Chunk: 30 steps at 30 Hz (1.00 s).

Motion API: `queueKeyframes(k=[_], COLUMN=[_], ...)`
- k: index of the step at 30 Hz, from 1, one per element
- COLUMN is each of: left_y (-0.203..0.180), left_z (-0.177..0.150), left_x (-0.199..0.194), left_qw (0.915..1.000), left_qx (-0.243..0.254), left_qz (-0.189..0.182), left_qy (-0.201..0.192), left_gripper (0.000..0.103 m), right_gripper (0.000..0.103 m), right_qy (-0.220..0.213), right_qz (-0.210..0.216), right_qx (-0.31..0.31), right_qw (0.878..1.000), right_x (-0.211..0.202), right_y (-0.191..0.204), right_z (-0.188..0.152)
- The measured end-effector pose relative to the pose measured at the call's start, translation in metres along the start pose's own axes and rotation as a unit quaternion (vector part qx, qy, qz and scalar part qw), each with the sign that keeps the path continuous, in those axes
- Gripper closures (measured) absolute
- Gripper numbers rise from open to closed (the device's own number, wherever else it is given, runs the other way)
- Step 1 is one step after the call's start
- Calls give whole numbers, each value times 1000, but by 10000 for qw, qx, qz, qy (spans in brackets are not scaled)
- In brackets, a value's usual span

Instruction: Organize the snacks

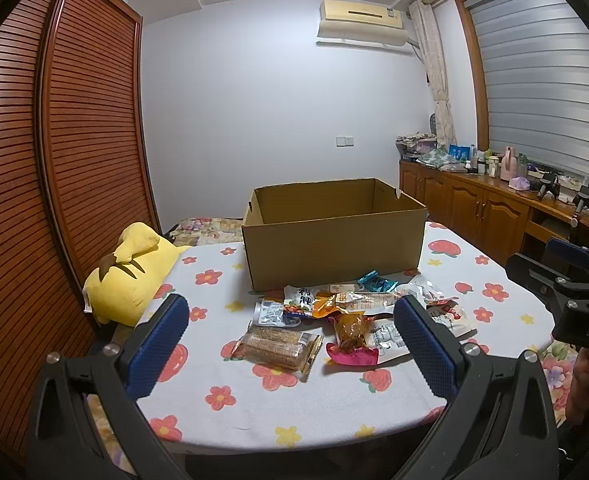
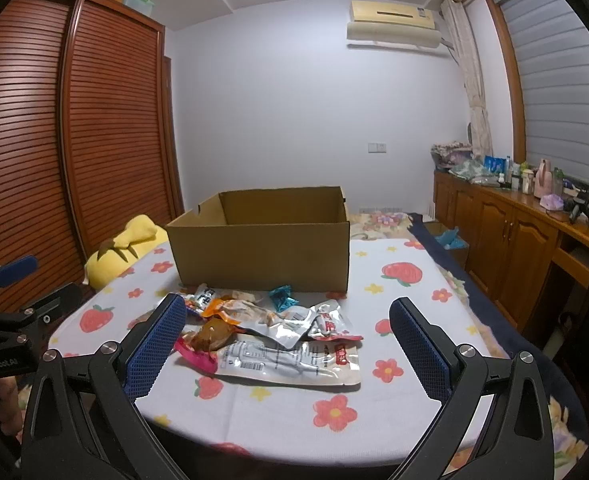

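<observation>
An open cardboard box [image 1: 330, 236] [image 2: 262, 252] stands on the flowered tablecloth [image 1: 254, 412] [image 2: 398, 288]. In front of it lies a loose pile of snack packets: a clear pack of brown cracker bars [image 1: 280, 346], an orange packet [image 1: 326, 306] [image 2: 218, 306], a brown snack in a pink wrapper [image 1: 352, 340] [image 2: 206, 340], a small teal packet [image 1: 376, 282] [image 2: 282, 298] and a large white pouch [image 2: 290, 364]. My left gripper [image 1: 290, 344] hovers open near the table's front edge, the pile between its fingers in view. My right gripper [image 2: 288, 346] is open too, nothing held.
A yellow plush pillow [image 1: 130, 276] [image 2: 126, 248] lies at the table's left edge beside a slatted wooden wardrobe [image 1: 54, 160]. Wooden cabinets [image 2: 510, 244] with clutter run along the right wall. The other gripper's black body shows at each view's side edge.
</observation>
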State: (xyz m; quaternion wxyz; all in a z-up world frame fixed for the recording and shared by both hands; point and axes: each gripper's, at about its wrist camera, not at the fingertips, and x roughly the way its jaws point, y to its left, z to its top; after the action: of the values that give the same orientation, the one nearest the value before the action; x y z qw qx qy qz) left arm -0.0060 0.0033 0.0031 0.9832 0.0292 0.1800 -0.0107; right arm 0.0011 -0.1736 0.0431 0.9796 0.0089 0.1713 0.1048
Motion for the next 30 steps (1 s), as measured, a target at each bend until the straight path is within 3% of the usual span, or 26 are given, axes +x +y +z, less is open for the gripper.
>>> queueKeyframes(k=[30], left_y=[-1], left_z=[7], left_x=[-5], left_qw=[10000], left_qx=[40], left_qz=[-23], left_qy=[-20], left_gripper=[0], right_gripper=[0], right_qy=[11], right_qz=[1], right_qx=[10], right_qw=[10000], right_x=[-2], right_y=[1], right_z=[1])
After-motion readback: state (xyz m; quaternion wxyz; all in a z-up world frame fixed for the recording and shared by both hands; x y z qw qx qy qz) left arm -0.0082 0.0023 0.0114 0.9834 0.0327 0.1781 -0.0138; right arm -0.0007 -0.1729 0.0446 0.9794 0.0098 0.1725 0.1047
